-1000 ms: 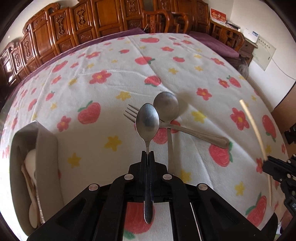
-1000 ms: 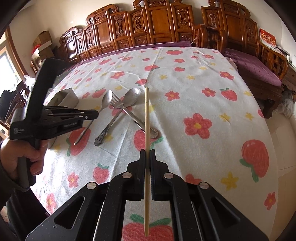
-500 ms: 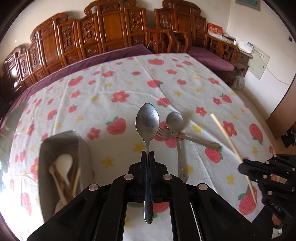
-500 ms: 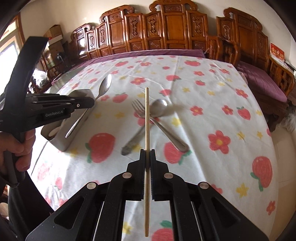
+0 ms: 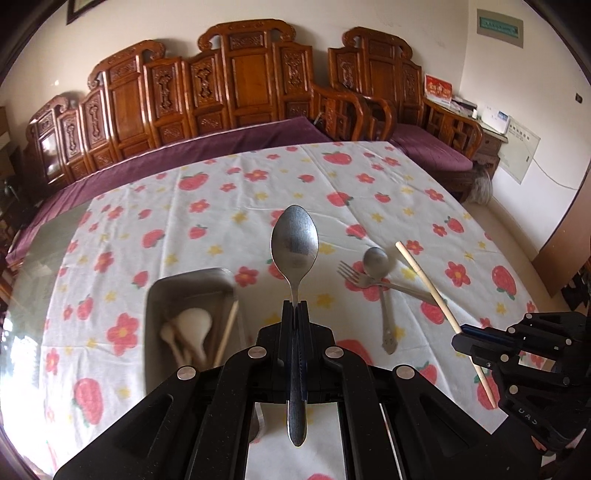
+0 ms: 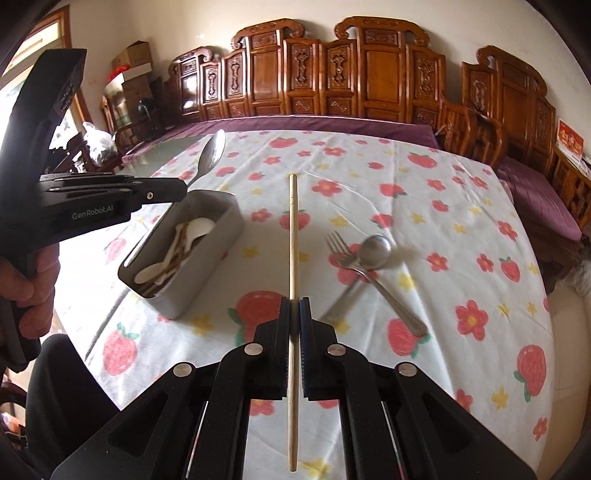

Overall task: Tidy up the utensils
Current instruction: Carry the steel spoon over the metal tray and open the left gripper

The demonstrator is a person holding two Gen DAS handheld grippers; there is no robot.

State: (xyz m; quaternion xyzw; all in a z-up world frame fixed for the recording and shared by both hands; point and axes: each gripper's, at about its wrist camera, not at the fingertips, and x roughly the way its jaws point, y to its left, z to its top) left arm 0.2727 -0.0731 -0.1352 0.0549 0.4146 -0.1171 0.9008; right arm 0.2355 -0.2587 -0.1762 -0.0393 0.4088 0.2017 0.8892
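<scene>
Our left gripper (image 5: 294, 306) is clamped on a steel spoon (image 5: 294, 240), our right gripper (image 6: 294, 301) on a chopstick (image 6: 293, 236), both raised above the table near the metal tray (image 6: 221, 236). Each utensil's long axis runs straight forward along the fingers, the spoon bowl-first. We judge either could strike the tray's rim or slip and pivot in its narrow pinch on the way in.

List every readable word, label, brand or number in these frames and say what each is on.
"GenRobot.AI": white lettering on the side of the left gripper, seen in the right wrist view.
Raised letters on the right gripper body, left wrist view: upside down, not legible.
Red card, green wall plaque and white wall chart: print too small to read.
</scene>
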